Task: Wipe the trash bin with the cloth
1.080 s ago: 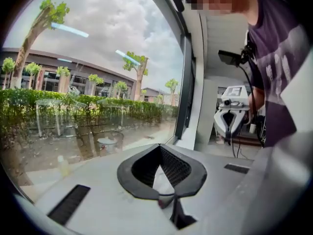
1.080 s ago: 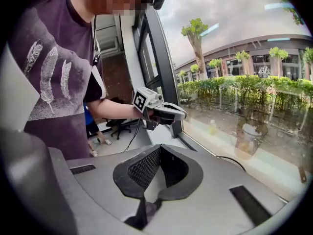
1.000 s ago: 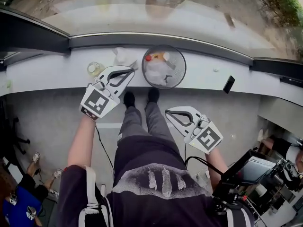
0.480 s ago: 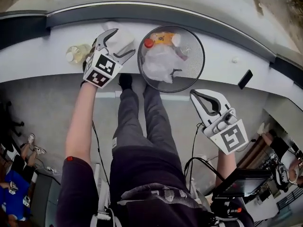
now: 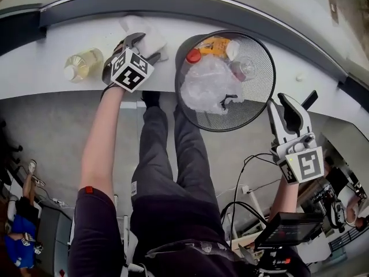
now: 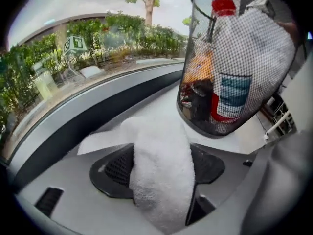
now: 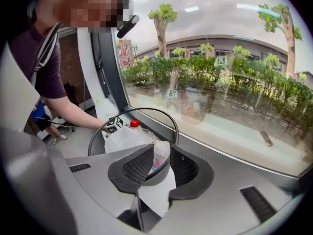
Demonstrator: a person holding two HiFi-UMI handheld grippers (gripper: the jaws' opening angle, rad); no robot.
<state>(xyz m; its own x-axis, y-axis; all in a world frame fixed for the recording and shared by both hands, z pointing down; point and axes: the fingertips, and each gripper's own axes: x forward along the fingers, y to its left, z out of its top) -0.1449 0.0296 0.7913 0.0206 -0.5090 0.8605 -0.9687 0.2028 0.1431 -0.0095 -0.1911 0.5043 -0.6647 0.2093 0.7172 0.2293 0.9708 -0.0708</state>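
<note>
Left gripper [image 5: 143, 47] points down at the white window ledge [image 5: 46, 68], just right of a clear bottle [image 5: 81, 65] of yellowish liquid. Its 2 jaws stand wide apart and have just been closing a little. A thick fold of the white cloth [image 5: 141, 29] fills the gap between them and touches both inner faces, though no squeeze shows in it. The rest of the cloth lies crumpled on the ledge past the tips, toward the window glass.

Right of the cloth, near it but apart, the trash bin [image 5: 256, 100] stands on the same ledge. It is a round black wire-mesh basket. Inside it lie a red-capped bottle [image 5: 194, 55], crumpled clear plastic [image 5: 210, 85], an orange wrapper [image 5: 213, 44] and a clear cup [image 5: 245, 68].

At the bin's right side the right gripper [image 5: 283, 101] points toward it, its tips just beside the rim. Its 2 jaws have just been opening and now stand partly apart, pinching nothing. In the right gripper view the bin's near rim shows through the gap, but I cannot tell whether it lies between the pads or just beyond them.
</note>
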